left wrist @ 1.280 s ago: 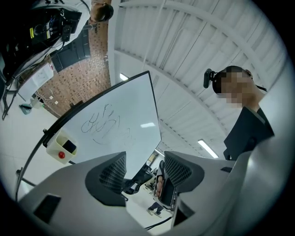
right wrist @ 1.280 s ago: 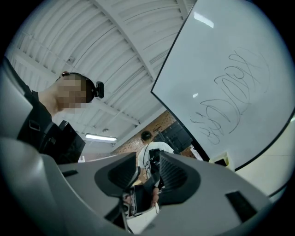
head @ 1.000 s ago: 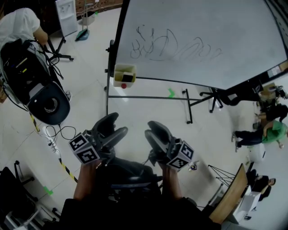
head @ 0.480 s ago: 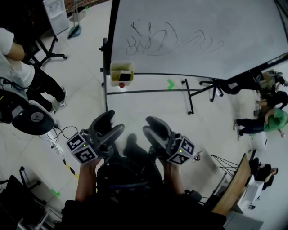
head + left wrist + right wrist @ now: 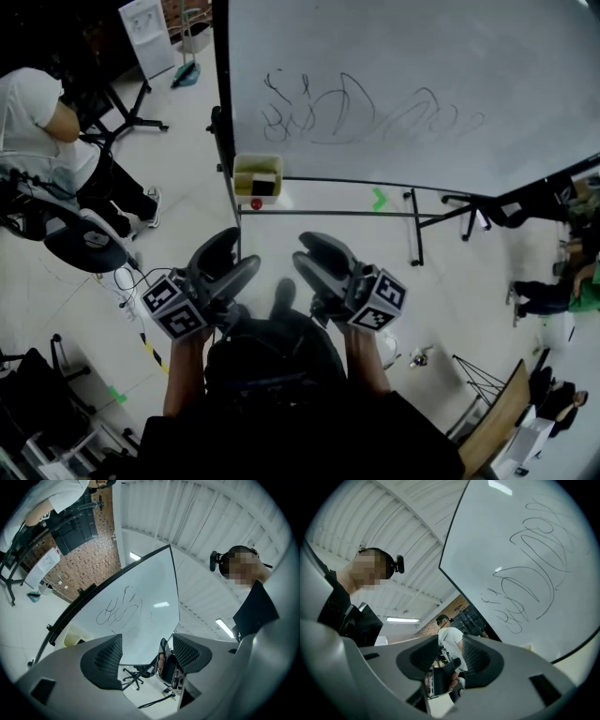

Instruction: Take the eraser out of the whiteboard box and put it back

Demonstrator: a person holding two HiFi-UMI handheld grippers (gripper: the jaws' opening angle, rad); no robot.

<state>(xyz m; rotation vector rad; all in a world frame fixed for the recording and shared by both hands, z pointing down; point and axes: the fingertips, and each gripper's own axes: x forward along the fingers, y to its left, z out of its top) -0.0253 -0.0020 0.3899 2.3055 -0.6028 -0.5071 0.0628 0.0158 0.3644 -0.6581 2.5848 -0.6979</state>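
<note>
A whiteboard with dark scribbles stands ahead on a wheeled frame. At its lower left corner hangs a pale yellow box with a dark eraser in it; a small red thing sits just below. My left gripper and right gripper are side by side, short of the box and apart from it, both open and empty. In the left gripper view the whiteboard and box show beyond the open left gripper. The right gripper faces the whiteboard.
A person in a white shirt bends over at the left beside a dark chair and floor cables. The whiteboard's stand legs cross the floor by a green tape mark. People sit at the right.
The whiteboard and its box now lie closer to both grippers, which have advanced toward them with jaws unchanged. The person at the left has shifted.
</note>
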